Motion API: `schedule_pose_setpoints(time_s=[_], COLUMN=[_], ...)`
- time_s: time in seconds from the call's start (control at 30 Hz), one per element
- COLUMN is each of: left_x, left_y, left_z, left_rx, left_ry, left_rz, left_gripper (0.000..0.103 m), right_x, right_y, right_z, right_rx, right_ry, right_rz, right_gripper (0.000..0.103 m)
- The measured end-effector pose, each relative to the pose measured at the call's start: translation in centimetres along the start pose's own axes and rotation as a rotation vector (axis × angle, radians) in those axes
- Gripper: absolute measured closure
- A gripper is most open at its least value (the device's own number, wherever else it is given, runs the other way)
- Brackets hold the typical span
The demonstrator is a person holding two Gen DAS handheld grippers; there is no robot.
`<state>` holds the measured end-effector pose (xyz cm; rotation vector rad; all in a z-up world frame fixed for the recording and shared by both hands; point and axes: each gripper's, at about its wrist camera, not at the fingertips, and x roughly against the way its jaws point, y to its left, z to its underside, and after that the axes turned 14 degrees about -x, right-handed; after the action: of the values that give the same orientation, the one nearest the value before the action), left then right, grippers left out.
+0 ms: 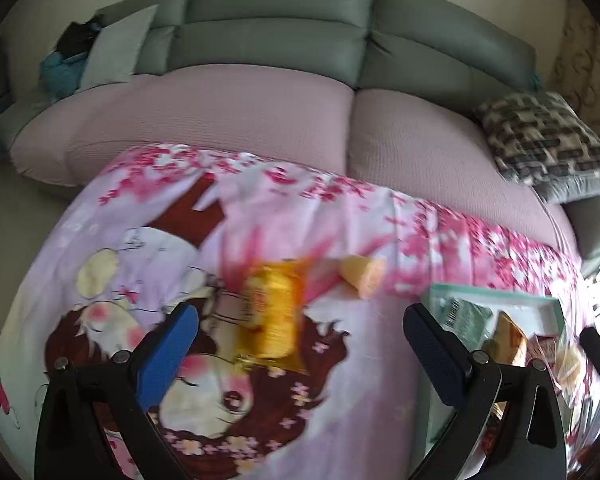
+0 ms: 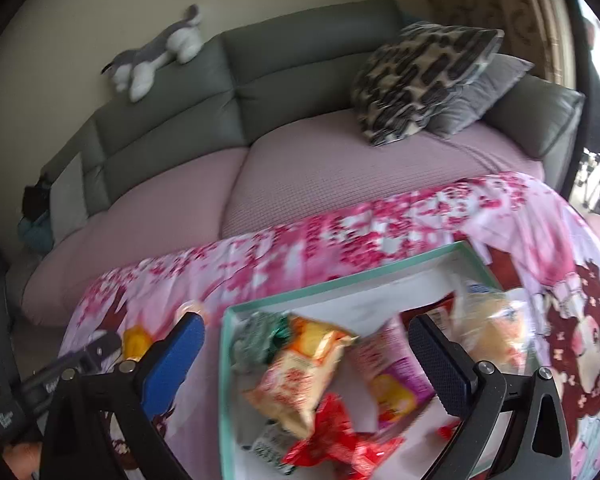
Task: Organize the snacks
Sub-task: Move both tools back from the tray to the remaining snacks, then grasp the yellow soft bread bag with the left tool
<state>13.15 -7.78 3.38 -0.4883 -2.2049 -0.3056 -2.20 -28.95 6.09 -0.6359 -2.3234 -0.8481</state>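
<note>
Snacks [image 2: 296, 376] fill the green box [image 2: 340, 280] on my cloth-covered surface [image 1: 360, 380]; blur smears their labels. One yellow packet [image 1: 268, 320] lies loose outside it, between my wide left tongs [image 1: 300, 340]. My right tongs [image 2: 304, 356] gape over the box, holding nothing.

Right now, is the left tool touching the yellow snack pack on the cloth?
Apart. The left wrist view shows the left tool open, its pads well clear of the yellow snack pack.

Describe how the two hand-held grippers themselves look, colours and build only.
Both look alike. The left hand-held gripper and right hand-held gripper have black angular frames with silver pivot bolts. On each, the left finger bears a bright blue pad, the right finger a dark textured one. No cables or sleeves show.
</note>
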Motion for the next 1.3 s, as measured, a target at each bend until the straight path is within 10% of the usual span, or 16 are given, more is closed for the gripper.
schedule_pose_setpoints(time_s=[0.4,1.3], left_x=[1.4,-7.3], left_y=[8.7,4.6], left_z=[1.7,1.9], left_rx=[0.171,0.156], left_ry=[0.008,0.132], left_rz=[-0.216,0.096], left_gripper=[0.001,0.001], right_x=[-1.8,-7.4], right_y=[7.4,9.0], right_z=[5.5,8.0], right_rx=[0.196,0.253], right_ry=[0.104,0.176], right_rz=[-0.092,-0.031], right_gripper=[0.0,0.0])
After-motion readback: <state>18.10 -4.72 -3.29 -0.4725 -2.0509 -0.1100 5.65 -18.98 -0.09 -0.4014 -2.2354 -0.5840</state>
